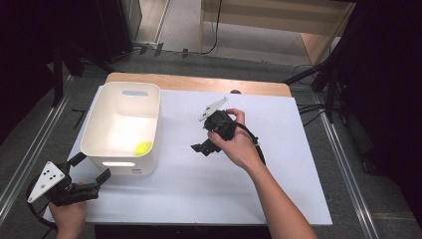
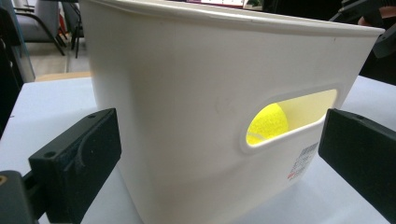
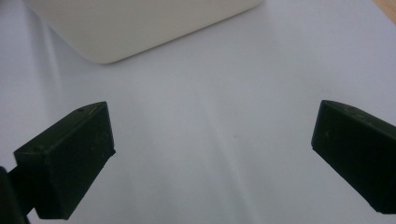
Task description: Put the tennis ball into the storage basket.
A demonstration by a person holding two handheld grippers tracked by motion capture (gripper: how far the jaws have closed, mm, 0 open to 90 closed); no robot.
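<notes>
The yellow ball (image 1: 144, 147) lies inside the white bin (image 1: 95, 115), the left gripper (image 1: 87, 168) spread wide at its near wall to steady it, while the right gripper (image 1: 199, 148) hangs wide open and empty over the table (image 1: 209, 194).

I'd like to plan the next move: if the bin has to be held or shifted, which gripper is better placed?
Probably the left gripper: it sits open at the bin, jaws flanking its near wall. The right gripper is open over bare table.
</notes>
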